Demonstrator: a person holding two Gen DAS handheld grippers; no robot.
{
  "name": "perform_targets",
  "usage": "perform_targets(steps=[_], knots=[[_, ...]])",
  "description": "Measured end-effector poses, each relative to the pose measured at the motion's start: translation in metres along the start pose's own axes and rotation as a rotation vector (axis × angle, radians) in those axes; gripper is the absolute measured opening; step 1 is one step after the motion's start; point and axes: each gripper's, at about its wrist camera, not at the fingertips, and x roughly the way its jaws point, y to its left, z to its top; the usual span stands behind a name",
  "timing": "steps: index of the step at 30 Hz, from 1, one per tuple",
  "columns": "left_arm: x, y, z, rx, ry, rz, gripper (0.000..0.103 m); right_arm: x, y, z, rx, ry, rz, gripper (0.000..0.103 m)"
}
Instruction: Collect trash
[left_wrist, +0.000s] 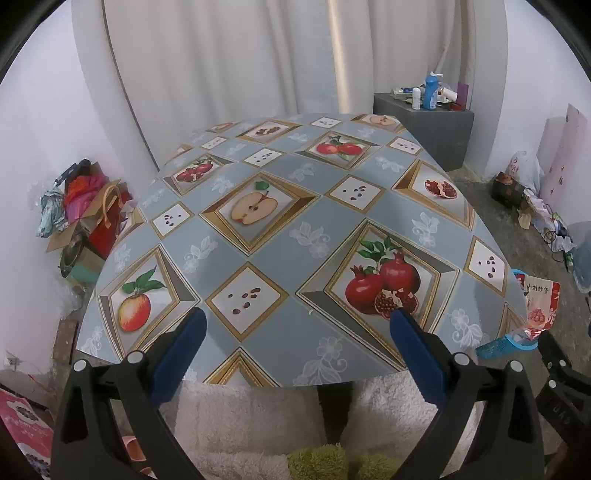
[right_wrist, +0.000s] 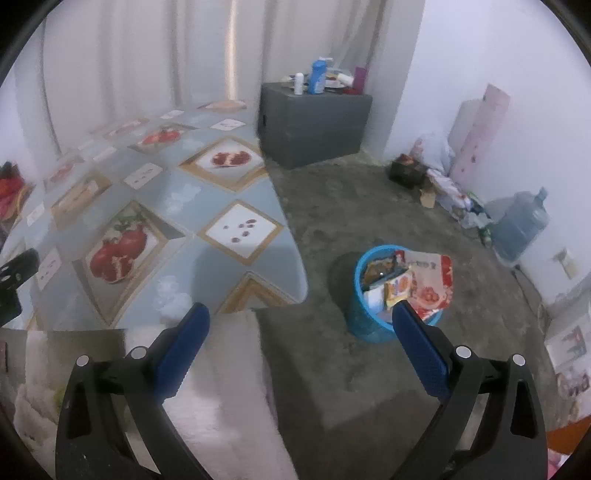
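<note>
A round blue trash basket (right_wrist: 360, 321) stands on the grey floor right of the table, stuffed with snack wrappers; a red and white wrapper (right_wrist: 430, 280) pokes out over its rim. In the left wrist view the same basket (left_wrist: 498, 346) and wrapper (left_wrist: 541, 302) peek past the table's right edge. My right gripper (right_wrist: 301, 317) hangs open and holds nothing, above the floor near the table's corner, its right finger in front of the basket. My left gripper (left_wrist: 299, 325) is open over the near edge of the table (left_wrist: 266, 229), which has a fruit-patterned cloth. No loose trash shows on the cloth.
A grey cabinet (right_wrist: 314, 125) with bottles stands beyond the table. Bags and clutter lie along the right wall, beside a large water jug (right_wrist: 519, 225). Boxes and cloth pile up left of the table (left_wrist: 85, 206). A fluffy white cover (left_wrist: 240, 424) lies below the grippers.
</note>
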Motion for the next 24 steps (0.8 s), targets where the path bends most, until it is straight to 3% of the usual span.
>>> perform_targets(steps=[24], knots=[[0.0, -0.0013, -0.0004, 0.003, 0.006, 0.001, 0.097, 0.0018, 0.0005, -0.0013, 0.0, -0.003, 0.0, 0.095]])
